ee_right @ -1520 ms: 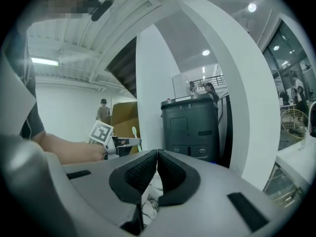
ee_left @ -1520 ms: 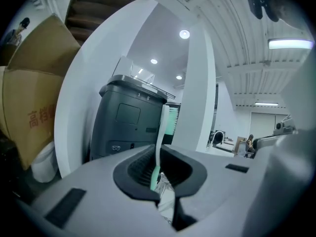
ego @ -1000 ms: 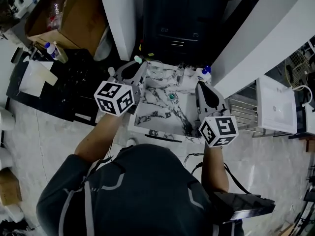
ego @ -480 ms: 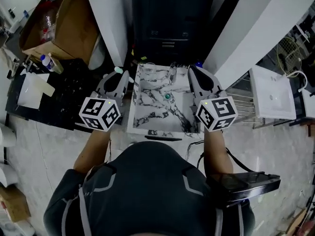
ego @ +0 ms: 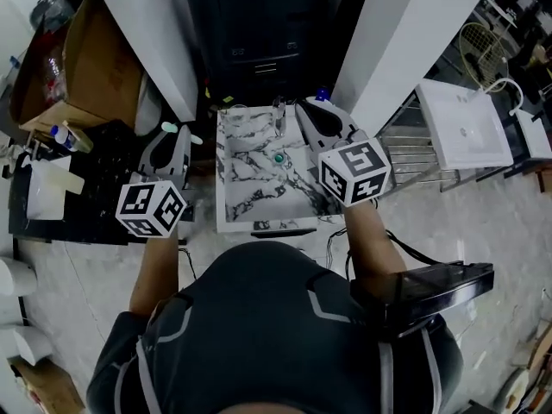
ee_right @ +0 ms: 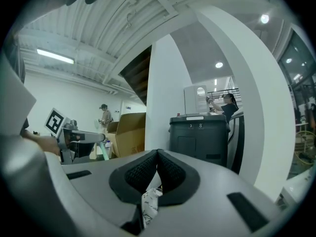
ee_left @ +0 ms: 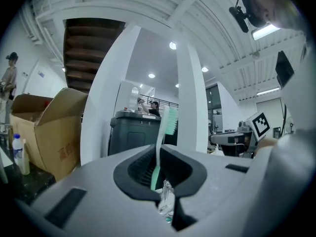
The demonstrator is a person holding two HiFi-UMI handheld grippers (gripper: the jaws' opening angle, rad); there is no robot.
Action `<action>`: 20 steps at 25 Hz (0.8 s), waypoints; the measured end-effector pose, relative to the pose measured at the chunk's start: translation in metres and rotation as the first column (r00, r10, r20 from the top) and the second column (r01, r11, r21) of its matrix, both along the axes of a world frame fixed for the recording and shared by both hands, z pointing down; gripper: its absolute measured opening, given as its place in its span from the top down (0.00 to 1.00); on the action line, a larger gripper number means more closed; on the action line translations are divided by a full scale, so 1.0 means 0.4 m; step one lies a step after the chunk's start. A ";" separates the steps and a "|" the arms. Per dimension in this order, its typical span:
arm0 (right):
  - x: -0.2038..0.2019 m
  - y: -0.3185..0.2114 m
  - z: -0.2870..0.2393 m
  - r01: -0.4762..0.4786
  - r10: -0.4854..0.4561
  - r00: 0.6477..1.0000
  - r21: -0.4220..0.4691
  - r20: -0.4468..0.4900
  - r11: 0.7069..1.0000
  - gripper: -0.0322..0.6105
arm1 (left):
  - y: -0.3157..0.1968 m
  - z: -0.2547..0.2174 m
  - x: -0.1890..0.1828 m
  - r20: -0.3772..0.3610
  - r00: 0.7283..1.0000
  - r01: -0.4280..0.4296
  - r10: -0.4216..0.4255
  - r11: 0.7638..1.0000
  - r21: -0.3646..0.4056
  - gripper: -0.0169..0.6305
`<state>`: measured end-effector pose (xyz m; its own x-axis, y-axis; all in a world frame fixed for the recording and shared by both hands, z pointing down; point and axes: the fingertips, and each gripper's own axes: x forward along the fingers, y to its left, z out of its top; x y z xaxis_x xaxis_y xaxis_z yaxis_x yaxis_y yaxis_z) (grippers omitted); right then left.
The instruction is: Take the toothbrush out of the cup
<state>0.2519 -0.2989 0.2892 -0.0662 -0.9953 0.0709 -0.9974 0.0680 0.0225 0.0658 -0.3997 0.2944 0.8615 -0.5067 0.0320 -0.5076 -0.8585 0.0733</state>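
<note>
Mint-and-white toothbrush (ee_left: 159,139) stands upright, bristles up, pinched by its handle in my left claw (ego: 169,141). That claw is nearly closed on it and sits well left of the marble bench (ego: 250,192), so I judge the brush is clear of the glass cup (ego: 279,110). Right claw (ego: 310,109) is closed w/ nothing in it, near the cup; cup is tiny & hard to read, and the handle's lower end is hidden behind the pads.

Open marble top (ego: 250,198) between white pillars (ego: 145,37), cup (ego: 279,110) at back
</note>
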 end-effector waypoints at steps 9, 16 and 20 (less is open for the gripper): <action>0.009 0.008 0.003 -0.024 0.024 1.000 -0.011 -0.007 1.000 0.91 | 0.014 -0.022 -0.003 0.006 1.000 -0.009 0.009 0.999 0.037 0.93; 0.020 0.011 0.013 -0.036 0.036 0.999 -0.016 -0.004 0.999 0.91 | 0.023 -0.017 -0.002 0.019 1.000 -0.016 0.015 0.999 0.040 0.93; 0.024 0.005 0.017 -0.039 0.039 0.999 -0.022 0.001 0.999 0.91 | 0.025 -0.008 0.000 0.020 1.000 -0.016 0.015 0.999 0.031 0.93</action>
<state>0.2616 -0.2969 0.2959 -0.0279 -0.9953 0.0931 -0.9993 0.0299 0.0203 0.0658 -0.3895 0.2912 0.8686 -0.4944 0.0335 -0.4954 -0.8679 0.0367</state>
